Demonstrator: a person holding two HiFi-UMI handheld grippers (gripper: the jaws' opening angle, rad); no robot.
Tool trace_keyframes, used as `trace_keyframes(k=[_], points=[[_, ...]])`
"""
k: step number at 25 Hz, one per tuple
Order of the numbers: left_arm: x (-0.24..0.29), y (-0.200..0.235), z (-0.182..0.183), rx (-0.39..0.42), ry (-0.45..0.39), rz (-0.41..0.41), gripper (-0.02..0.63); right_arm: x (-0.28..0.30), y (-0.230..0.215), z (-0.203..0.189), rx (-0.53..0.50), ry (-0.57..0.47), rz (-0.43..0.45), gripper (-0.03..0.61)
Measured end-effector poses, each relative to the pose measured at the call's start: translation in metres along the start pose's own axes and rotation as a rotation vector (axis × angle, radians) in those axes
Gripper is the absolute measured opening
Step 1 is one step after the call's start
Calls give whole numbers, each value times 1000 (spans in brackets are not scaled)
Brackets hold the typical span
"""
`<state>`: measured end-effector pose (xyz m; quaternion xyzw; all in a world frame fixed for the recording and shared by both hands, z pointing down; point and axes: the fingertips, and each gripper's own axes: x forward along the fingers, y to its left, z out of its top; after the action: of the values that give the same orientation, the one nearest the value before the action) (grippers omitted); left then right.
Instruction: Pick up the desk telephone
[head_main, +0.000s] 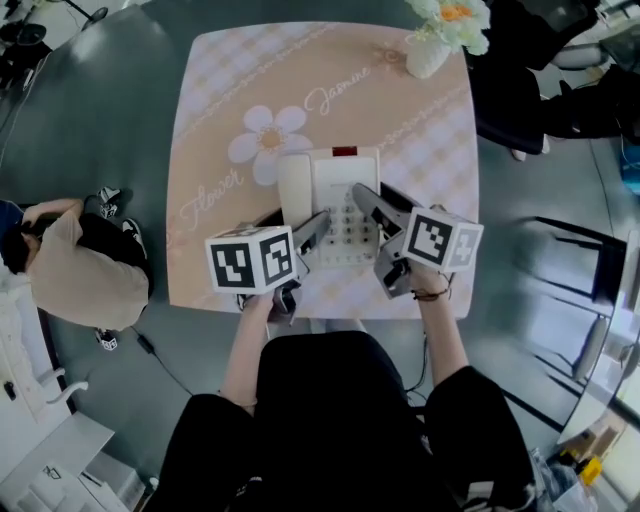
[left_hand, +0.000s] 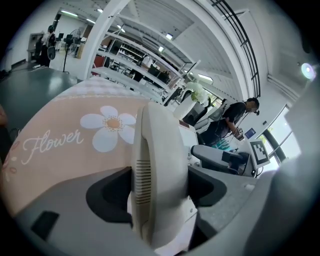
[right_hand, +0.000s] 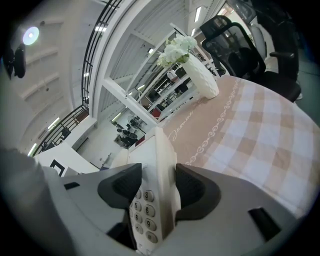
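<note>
Flowered pink tablecloth (head_main: 210, 120); white vase (head_main: 428, 57) at far corner; person (head_main: 75, 275) crouched left

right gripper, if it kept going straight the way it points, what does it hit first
The cream plastic desk telephone: the right gripper is shut on its keypad-side edge, so it would only push further onto it. The white flower vase beyond looks off to the right.

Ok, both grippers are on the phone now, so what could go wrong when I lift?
1. The left gripper clamps only the handset, which may lift away and leave the telephone base behind.
2. The right gripper pinches just the base's thin edge beside the keypad, so the base could slip or tilt.
</note>
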<state>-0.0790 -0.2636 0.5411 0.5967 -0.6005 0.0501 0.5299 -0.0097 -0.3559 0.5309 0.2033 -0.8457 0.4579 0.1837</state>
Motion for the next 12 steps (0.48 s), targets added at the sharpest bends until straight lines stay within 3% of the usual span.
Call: trace_keyframes(k=[12], points=[[-37, -27, 6, 27, -35, -25, 324, -35, 36, 10, -30, -64, 3, 199]])
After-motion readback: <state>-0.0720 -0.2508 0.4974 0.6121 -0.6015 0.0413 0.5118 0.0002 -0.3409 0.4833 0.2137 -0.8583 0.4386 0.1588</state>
